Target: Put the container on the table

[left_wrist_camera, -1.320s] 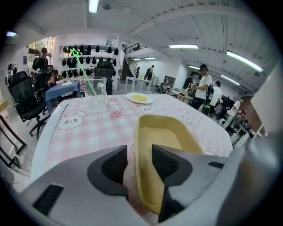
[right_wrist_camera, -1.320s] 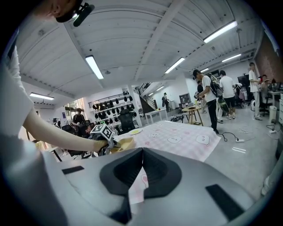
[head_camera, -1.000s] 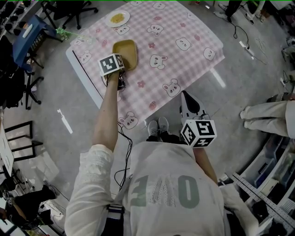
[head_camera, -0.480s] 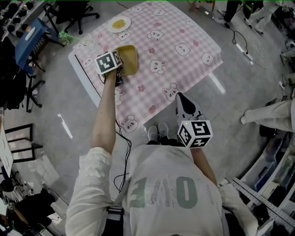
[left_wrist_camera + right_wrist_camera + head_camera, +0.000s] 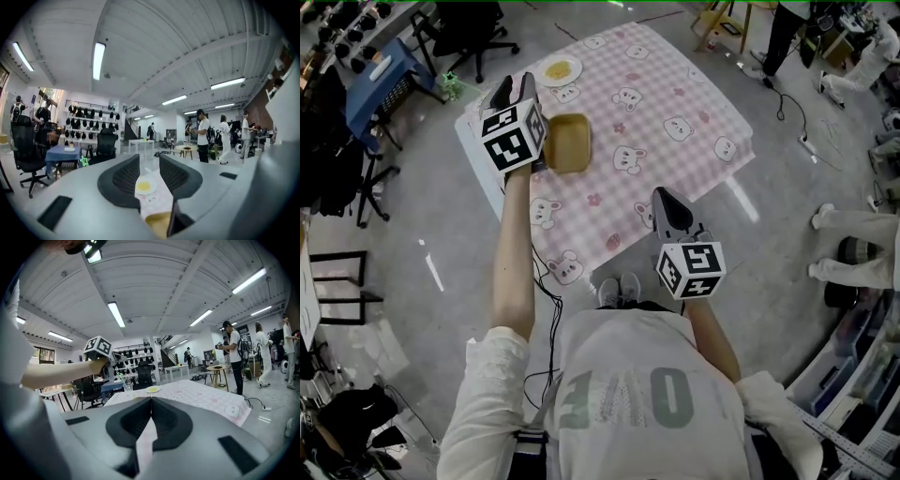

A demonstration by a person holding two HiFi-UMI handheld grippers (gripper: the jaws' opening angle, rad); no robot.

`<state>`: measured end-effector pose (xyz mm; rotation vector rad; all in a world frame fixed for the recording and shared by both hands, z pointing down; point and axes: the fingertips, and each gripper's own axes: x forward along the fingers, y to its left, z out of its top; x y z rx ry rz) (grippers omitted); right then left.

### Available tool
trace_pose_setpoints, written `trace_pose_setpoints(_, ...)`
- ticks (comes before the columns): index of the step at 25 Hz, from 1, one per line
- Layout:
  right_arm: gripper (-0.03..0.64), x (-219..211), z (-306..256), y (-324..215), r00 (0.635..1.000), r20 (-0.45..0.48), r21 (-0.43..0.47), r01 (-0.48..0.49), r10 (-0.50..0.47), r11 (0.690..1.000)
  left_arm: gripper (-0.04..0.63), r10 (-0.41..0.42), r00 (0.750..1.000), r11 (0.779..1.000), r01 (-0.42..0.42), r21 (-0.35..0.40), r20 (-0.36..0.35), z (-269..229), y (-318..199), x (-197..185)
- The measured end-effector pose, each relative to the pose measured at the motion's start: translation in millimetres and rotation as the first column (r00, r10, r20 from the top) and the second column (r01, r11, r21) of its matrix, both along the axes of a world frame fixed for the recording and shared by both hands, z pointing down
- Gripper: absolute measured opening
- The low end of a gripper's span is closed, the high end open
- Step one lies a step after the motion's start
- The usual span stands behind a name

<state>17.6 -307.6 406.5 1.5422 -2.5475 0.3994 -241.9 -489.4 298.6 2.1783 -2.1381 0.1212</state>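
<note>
One table (image 5: 661, 89) bears one tan container (image 5: 569, 143), flat near its left edge. Of two grippers, the left gripper (image 5: 514, 86) hangs beside it, jaws apart and empty; the right gripper (image 5: 664, 199) has jaws pressed together. One plate (image 5: 560, 70) lies beyond.

Tan container (image 5: 568, 142) flat on checkered table (image 5: 675, 84)

Table (image 5: 675, 89) at upper centre of the head view, covered by a pink checked cloth (image 5: 666, 159) with animal prints, carries a tan rectangular container (image 5: 568, 143) near its left edge and, above that, a white plate (image 5: 560, 69) of yellow food.
</note>
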Motion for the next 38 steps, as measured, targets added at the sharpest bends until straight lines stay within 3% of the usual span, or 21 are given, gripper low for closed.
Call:
trace_pose_setpoints(5, 0.029, -3.7, -15.1, -15.9, 1.0, -0.004, 0.031, 0.012, -0.012, 0.999, 0.147, 0.047, 0.999, 0.99, -0.047, 0.134, 0.004, -38.3, 67.9, 27.2)
trace_pose_setpoints(10, 0.029, -7.2, -23.2, -17.8, 1.0, 0.0, 0.056, 0.024, -0.024, 0.998, 0.04, 0.059, 0.997, 0.973, -0.067, 0.219, 0.044, -29.2, 139.2, 68.5)
trace_pose_setpoints(12, 0.029, -7.4, -22.9, -16.9, 1.0, 0.009, 0.066, 0.027, -0.028, 0.997, 0.034, 0.076, 0.994, 0.973, -0.09, 0.211, 0.074, -13.1, 157.6, 84.9)
trace_pose_setpoints(15, 0.029, -6.3, -20.6, -17.4, 0.999, 0.021, 0.076, 0.033, -0.034, 0.997, 0.032, 0.107, 0.994, 0.98, -0.111, 0.167, 0.028, 15.4, 173.4, 101.6)
trace_pose_setpoints(19, 0.029, -21.3, -23.7, -18.3, 0.999, 0.012, 0.064, 0.04, -0.041, 0.997, 0.032, 0.126, 0.992, 0.984, -0.126, 0.125, 0.001, 32.2, 178.5, 93.7)
trace_pose_setpoints(27, 0.028, 6.2, -29.1, -27.0, 0.999, 0.01, 0.045, 0.045, -0.046, 0.998, 0.031, 0.077, 0.997, 0.992, -0.077, 0.099, -0.001, 30.2, 169.6, 104.2)
trace_pose_setpoints(38, 0.029, -11.4, -20.6, -22.2, 0.998, 0.012, 0.045, 0.063, -0.063, 0.997, 0.031, 0.057, 0.998, 0.996, -0.056, 0.069, -0.005, 48.0, 179.1, 83.0)
